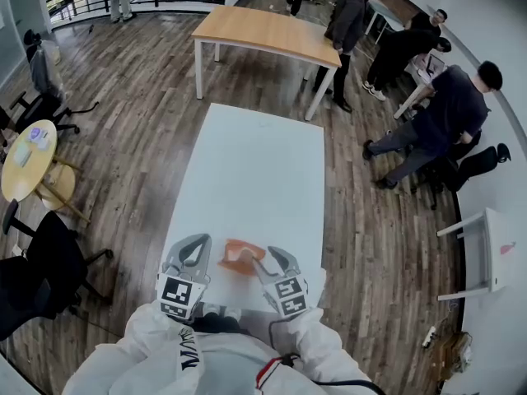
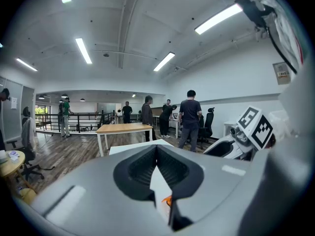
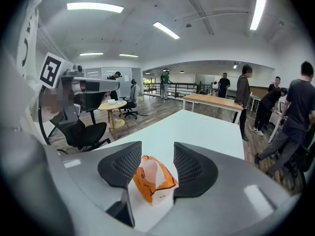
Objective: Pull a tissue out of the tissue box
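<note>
Your tissue pack (image 1: 240,256) is a soft, crumpled orange plastic packet with a white patch in the middle. It lies on the white table (image 1: 247,171), at its near end, close to the near edge, roughly centred across its width.

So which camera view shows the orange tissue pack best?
The right gripper view: the orange tissue pack lies large and sharp on the white table, between the open jaws of the right gripper. The head view shows it small, from above. The left gripper view shows only an orange sliver between its jaws.
</note>
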`<state>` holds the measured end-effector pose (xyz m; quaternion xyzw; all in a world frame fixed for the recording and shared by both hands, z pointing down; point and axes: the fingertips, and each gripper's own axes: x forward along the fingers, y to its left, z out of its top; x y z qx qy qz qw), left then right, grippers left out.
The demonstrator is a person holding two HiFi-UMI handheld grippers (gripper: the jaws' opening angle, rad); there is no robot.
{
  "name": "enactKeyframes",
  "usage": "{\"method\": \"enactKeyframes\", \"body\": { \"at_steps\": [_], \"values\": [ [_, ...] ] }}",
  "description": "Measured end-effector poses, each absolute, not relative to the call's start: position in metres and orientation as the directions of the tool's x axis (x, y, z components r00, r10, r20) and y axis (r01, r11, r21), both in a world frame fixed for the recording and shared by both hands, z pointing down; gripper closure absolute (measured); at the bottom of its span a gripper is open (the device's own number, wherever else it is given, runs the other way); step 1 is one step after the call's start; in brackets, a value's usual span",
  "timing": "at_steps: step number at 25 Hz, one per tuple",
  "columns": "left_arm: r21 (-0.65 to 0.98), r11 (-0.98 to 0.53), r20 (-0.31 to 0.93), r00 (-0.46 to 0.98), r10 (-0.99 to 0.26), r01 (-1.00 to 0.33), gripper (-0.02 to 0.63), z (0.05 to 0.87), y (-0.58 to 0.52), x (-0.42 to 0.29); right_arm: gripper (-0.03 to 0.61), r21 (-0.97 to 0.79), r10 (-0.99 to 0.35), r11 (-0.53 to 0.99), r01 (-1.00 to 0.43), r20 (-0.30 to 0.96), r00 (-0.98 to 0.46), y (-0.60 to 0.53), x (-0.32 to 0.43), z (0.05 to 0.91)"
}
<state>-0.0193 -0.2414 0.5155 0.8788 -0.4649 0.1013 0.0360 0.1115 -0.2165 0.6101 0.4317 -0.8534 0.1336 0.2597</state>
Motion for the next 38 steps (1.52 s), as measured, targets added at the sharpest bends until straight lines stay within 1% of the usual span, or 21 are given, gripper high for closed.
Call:
{"method": "enactKeyframes", "body": {
  "at_steps": [8,23,38],
  "values": [
    [-0.027,-0.552,0.222,0.533,-0.816,-0.833,0.614,0.518,-0.239,-0.024,0.377,0.019,-0.583,0.657,-0.753,0.646,-0.492,-0.218,0.104,0.638],
    [-0.022,-0.521,0.227,0.503,-0.834,-0.853,0.614,0.521,-0.238,-0.035,0.377,0.057,-0.473,0.737,-0.674,0.756,-0.453,-0.224,0.099,0.686],
    [-0.022,-0.494,0.237,0.476,-0.847,-0.869,0.614,0.523,-0.237,-0.041,0.379,0.06,-0.409,0.769,-0.636,0.811,-0.418,-0.232,0.093,0.716]
  ]
}}
